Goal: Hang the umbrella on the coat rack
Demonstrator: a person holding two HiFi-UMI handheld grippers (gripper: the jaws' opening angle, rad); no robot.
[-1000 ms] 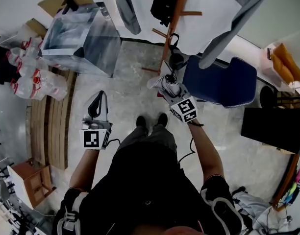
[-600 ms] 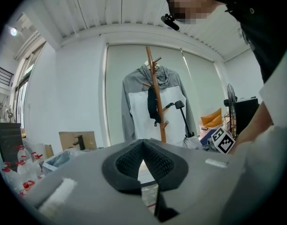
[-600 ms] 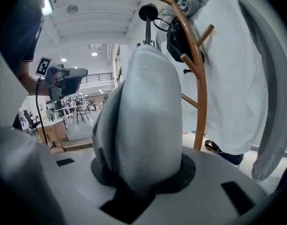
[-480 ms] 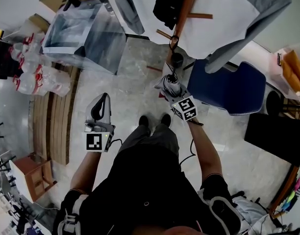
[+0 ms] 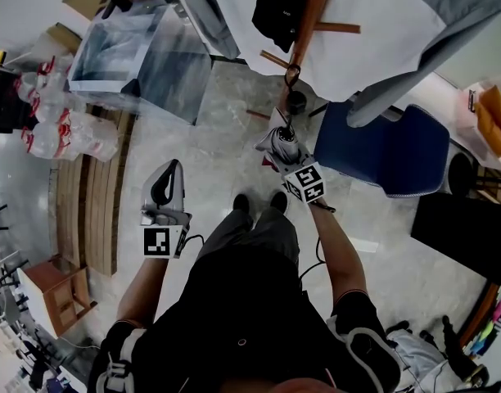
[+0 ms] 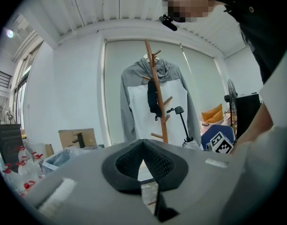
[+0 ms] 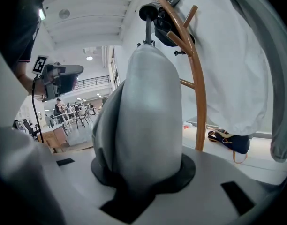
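Grips the folded grey umbrella (image 7: 144,125) in the right gripper (image 7: 142,179), jaws pinching the bunched canopy, with the shaft and black handle (image 7: 148,12) pointing up just beside the wooden coat rack (image 7: 197,88), near the black bag (image 7: 174,29); contact between handle and rack not discernible. Holds the left gripper (image 6: 143,165) well apart on the person's left, jaws pressed together on nothing, facing the rack and the grey-and-white jacket (image 6: 134,111).
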